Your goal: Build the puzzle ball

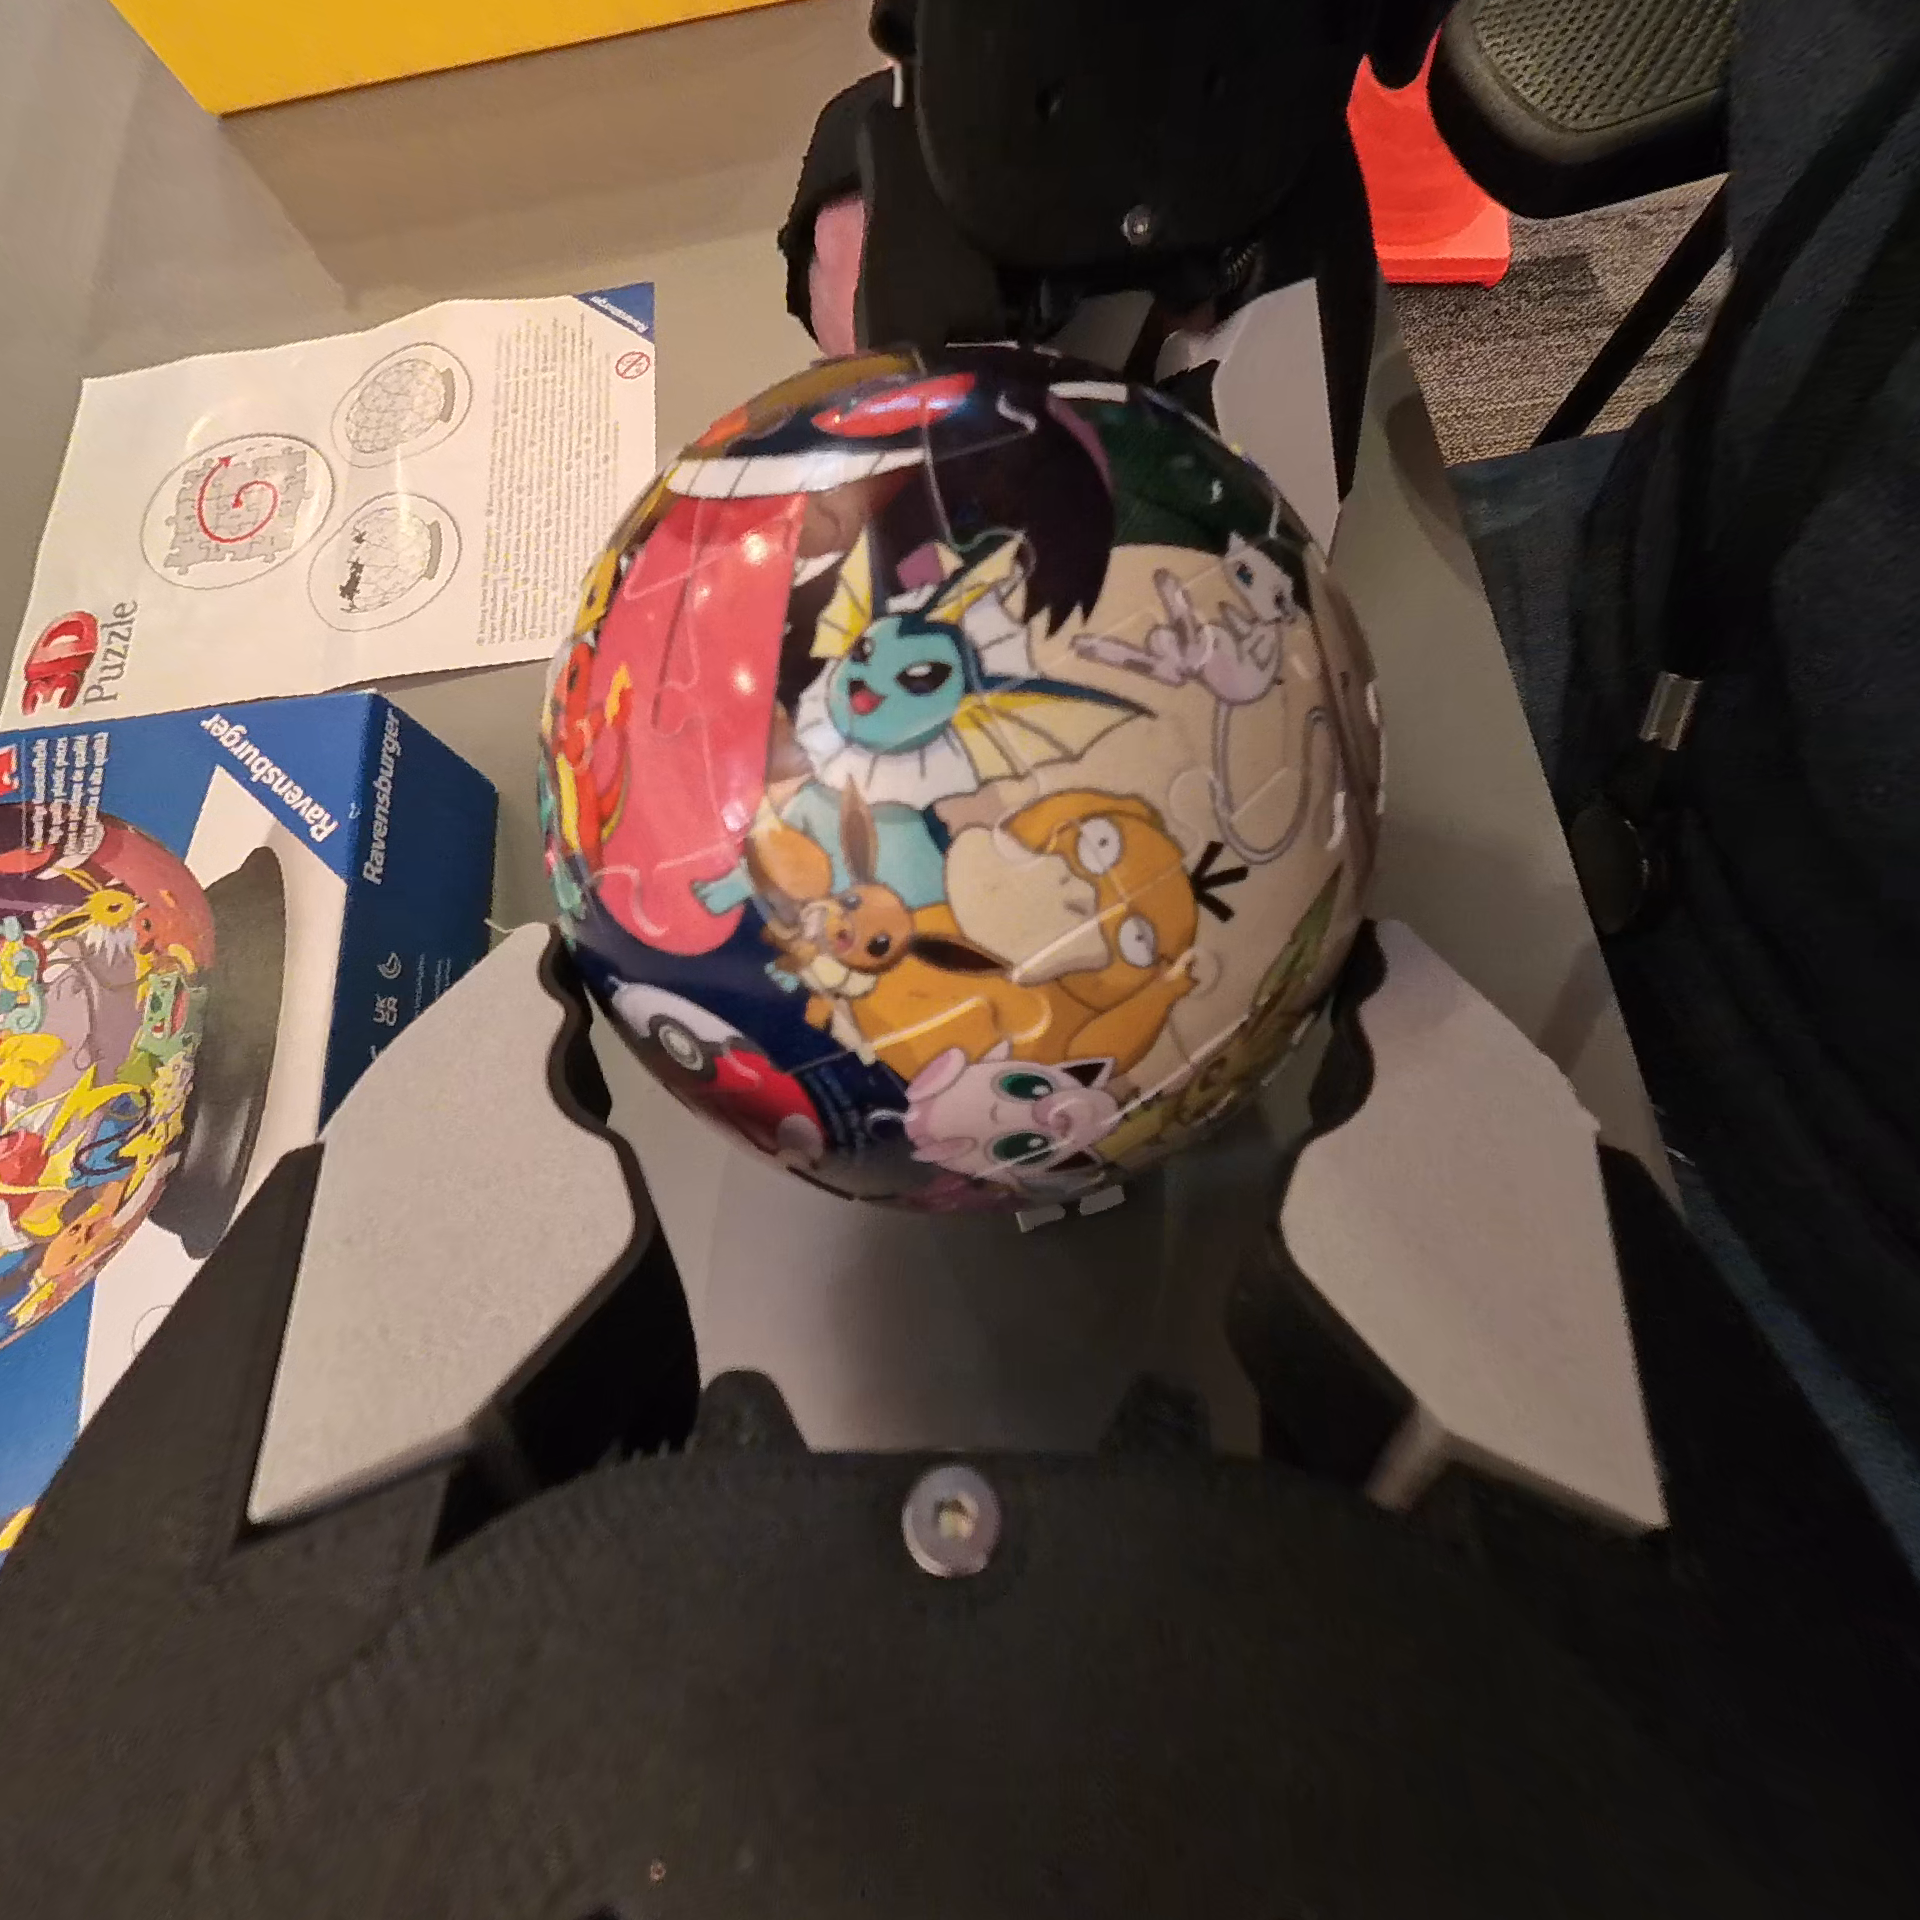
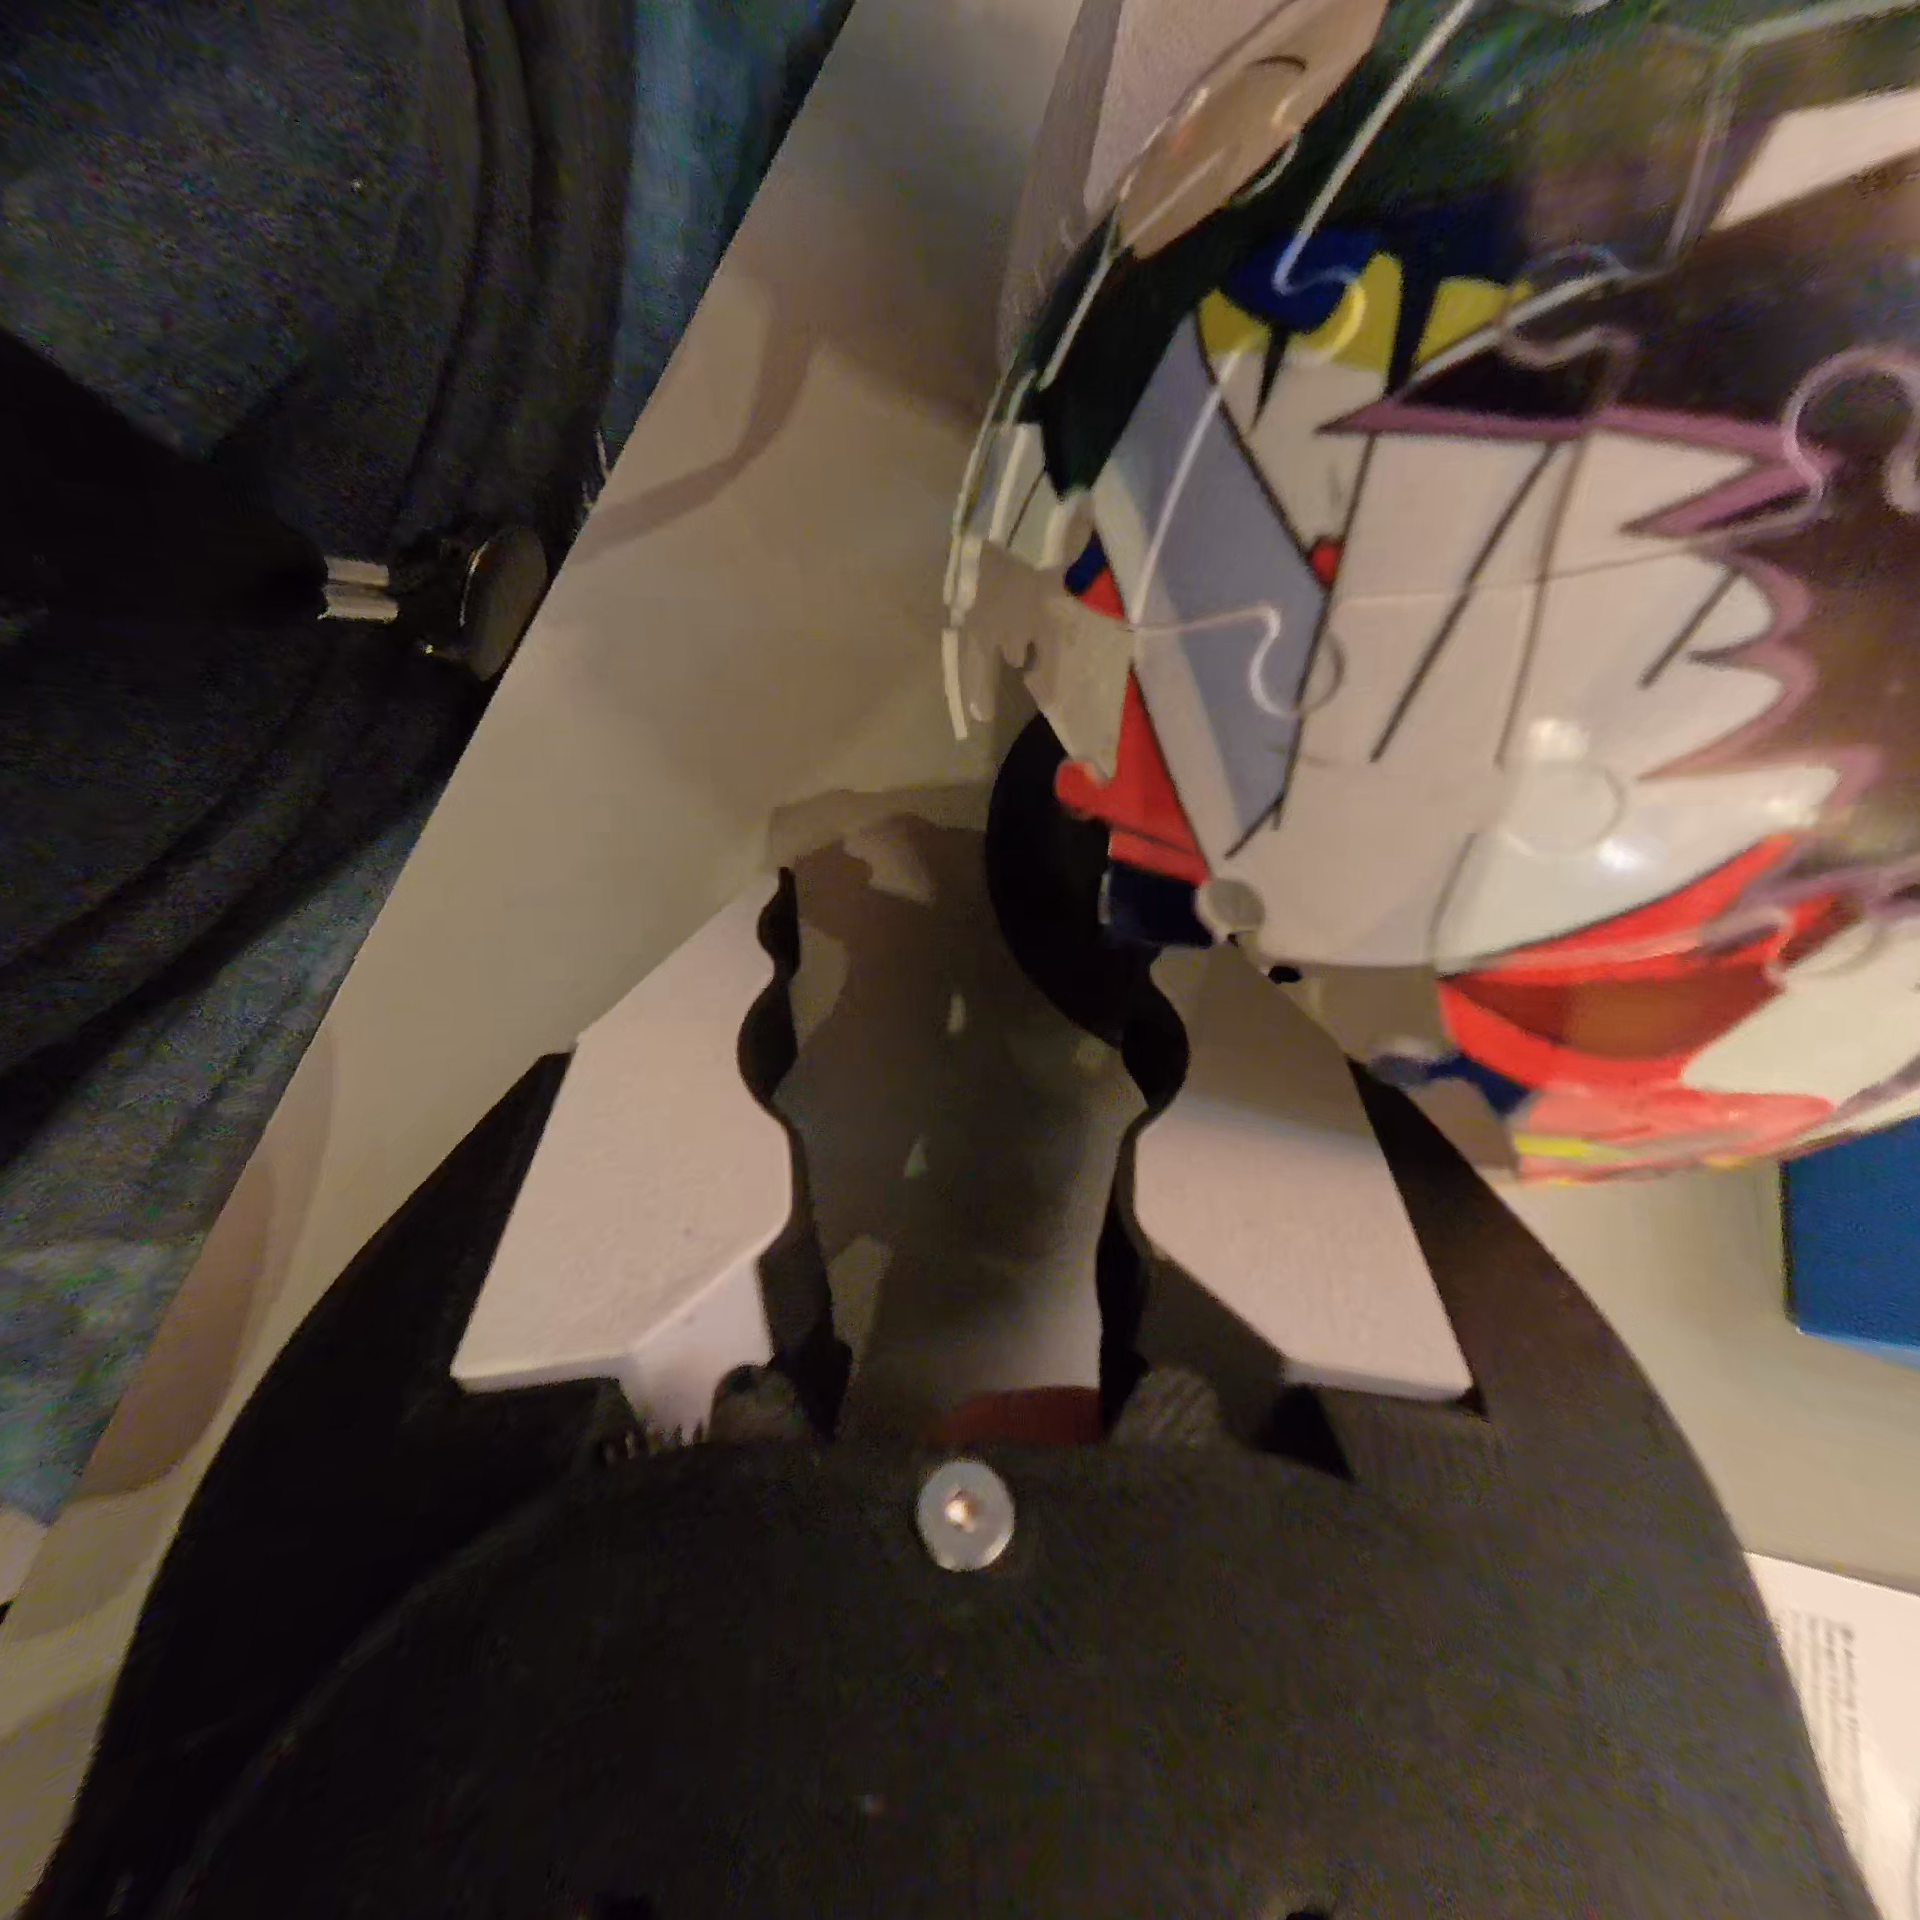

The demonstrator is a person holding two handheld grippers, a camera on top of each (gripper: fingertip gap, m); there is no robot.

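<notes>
We see the puzzle ball (image 1: 961,779) clamped between the two fingers of our left claw (image 1: 961,966), whose tips press against its lower left and lower right flanks. The ball is held clear of the grey surface (image 1: 436,208), and its printed cartoon pieces look almost fully joined; at its bottom edge a small pale tab sticks out.

Beyond the ball, our right claw (image 1: 1132,353) shows as a dark body touching or nearly touching the ball's far top, with part of a hand (image 1: 831,260) beside it.

In the right wrist view, the right claw (image 2: 961,966) has its fingers parted by a narrow gap with nothing gripped between them, so it is released. The ball (image 2: 1507,623) fills the upper right of that view, close to the right fingertip, and a ragged edge with pale loose-looking pieces shows on its left side.

On the surface to the left lies the blue puzzle box (image 1: 208,987), on its side; we cannot tell whether anything is in it. Just behind it the unfolded instruction sheet (image 1: 343,499) lies flat. A yellow panel (image 1: 468,42) sits at the far edge, and an orange cone (image 1: 1423,177) stands on the carpet past the surface. Dark clothing (image 1: 1766,727) fills the right side.
</notes>
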